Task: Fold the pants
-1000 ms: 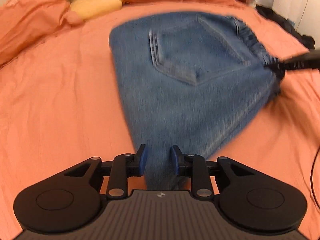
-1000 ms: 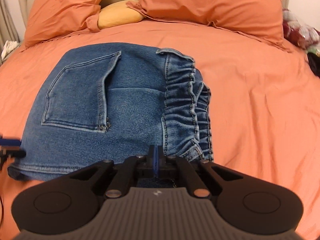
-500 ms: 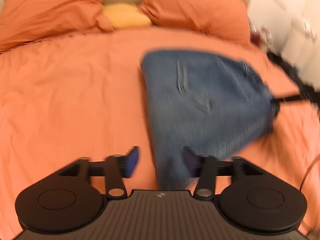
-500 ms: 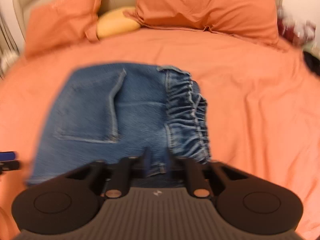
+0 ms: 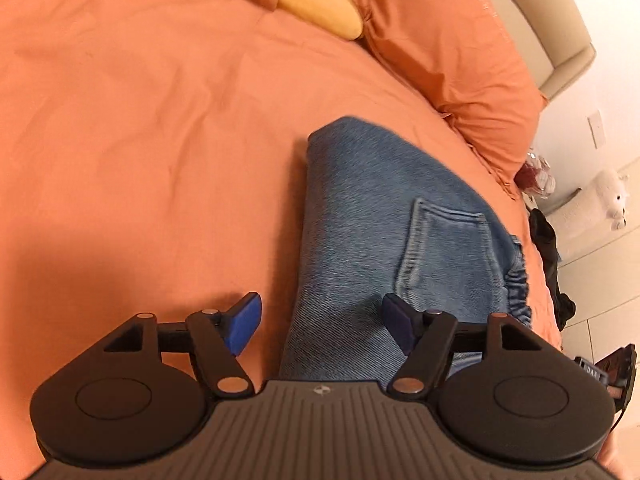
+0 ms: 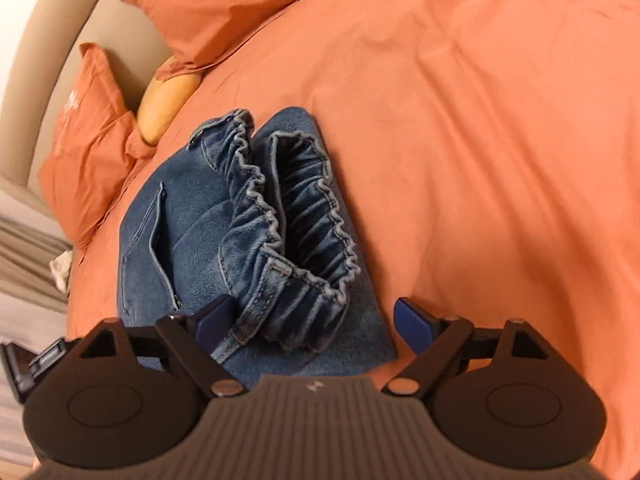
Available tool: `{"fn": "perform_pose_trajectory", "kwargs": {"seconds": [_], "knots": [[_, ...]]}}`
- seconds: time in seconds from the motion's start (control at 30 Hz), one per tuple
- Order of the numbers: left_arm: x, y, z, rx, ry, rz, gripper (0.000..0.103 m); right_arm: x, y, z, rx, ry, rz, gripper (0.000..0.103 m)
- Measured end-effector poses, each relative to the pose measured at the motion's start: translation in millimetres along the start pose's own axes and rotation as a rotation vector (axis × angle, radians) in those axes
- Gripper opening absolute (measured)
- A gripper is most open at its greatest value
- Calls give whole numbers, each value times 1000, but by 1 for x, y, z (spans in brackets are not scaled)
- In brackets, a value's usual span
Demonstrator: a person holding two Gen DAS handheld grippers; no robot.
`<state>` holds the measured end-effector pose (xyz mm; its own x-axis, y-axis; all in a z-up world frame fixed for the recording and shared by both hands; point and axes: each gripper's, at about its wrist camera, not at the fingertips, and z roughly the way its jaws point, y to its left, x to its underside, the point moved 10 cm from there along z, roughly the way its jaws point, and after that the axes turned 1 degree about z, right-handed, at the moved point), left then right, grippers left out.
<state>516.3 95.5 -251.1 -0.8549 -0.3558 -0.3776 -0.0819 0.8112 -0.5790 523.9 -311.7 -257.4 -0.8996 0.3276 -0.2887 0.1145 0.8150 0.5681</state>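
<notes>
Folded pants lie on orange bedspread, waistband up. Left gripper and right gripper: jaws just opened wide, nothing clamped. Denim soft, weighty, probably non-slip. Best hold: folded edge or elastic waistband.

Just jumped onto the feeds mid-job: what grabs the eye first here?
The folded blue jeans lie in the middle of the orange bedspread, with the gathered waistband facing the right gripper. Both grippers have just been opening: the left gripper straddles one edge of the jeans, its pads clear of the cloth. Orange pillows and a yellow cushion sit at the headboard.
</notes>
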Motion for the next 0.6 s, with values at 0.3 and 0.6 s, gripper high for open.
{"fn": "perform_pose_trajectory", "kwargs": {"seconds": [0.3, 0.6], "knots": [[13, 9, 27, 88, -22, -157, 78, -5, -4, 26, -111, 30, 77, 83], [13, 6, 30, 115, -21, -194, 48, -6, 20, 20, -26, -22, 14, 66]]}}
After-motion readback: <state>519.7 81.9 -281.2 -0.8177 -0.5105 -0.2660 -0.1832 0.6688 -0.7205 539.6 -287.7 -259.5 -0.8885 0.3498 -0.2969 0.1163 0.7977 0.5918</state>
